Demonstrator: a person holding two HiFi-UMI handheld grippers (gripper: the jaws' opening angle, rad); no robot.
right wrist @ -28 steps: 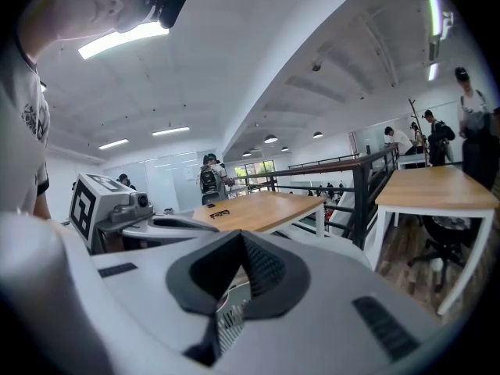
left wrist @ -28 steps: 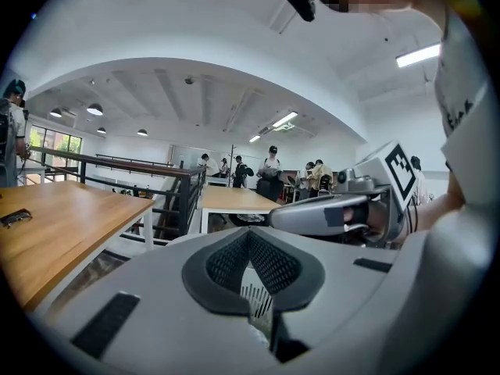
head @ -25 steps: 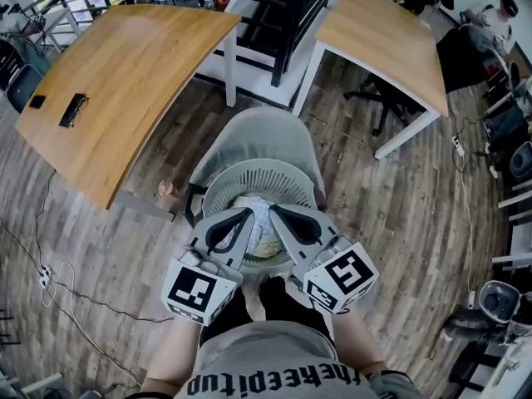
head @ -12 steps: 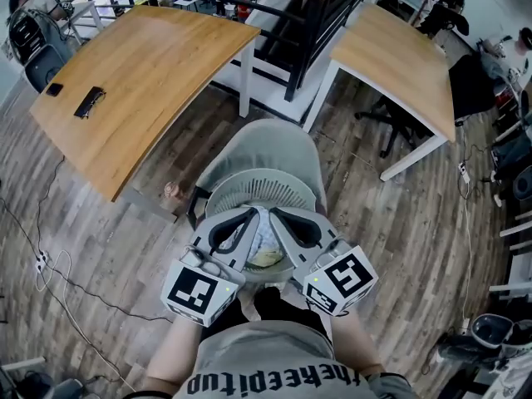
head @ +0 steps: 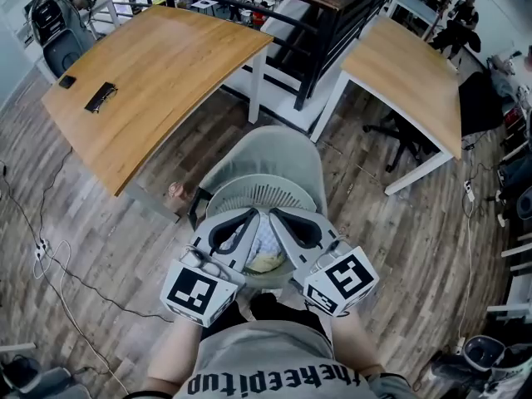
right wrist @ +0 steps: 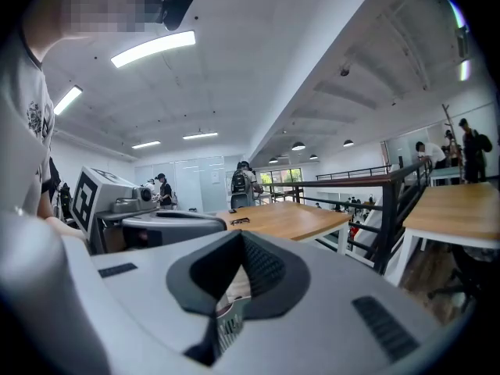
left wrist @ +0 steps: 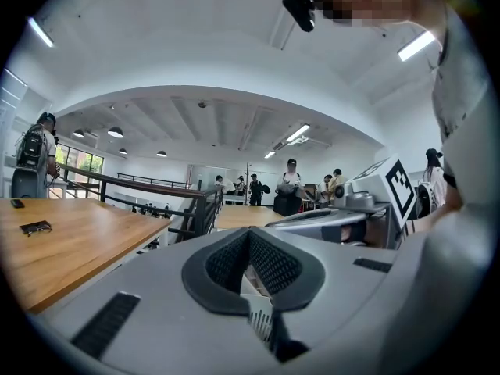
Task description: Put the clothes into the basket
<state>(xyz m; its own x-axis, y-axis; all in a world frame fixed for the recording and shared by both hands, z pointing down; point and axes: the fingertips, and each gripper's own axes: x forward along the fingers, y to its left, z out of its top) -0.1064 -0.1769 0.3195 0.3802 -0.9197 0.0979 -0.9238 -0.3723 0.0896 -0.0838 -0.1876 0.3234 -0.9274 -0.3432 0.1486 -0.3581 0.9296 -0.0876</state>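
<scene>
Grey slatted basket (head: 258,188) under my hands; pale clothes (head: 266,258) lie inside. My left gripper (head: 252,213) and right gripper (head: 272,211): jaws pressed together, nothing pinched. Likely step: withdrawal. I lift straight, clear of rim, avoiding snagging cloth.

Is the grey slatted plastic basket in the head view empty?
No, white and yellowish clothes lie inside the grey slatted plastic basket.

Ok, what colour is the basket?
The basket is pale grey with slatted walls; head view shows it best.
</scene>
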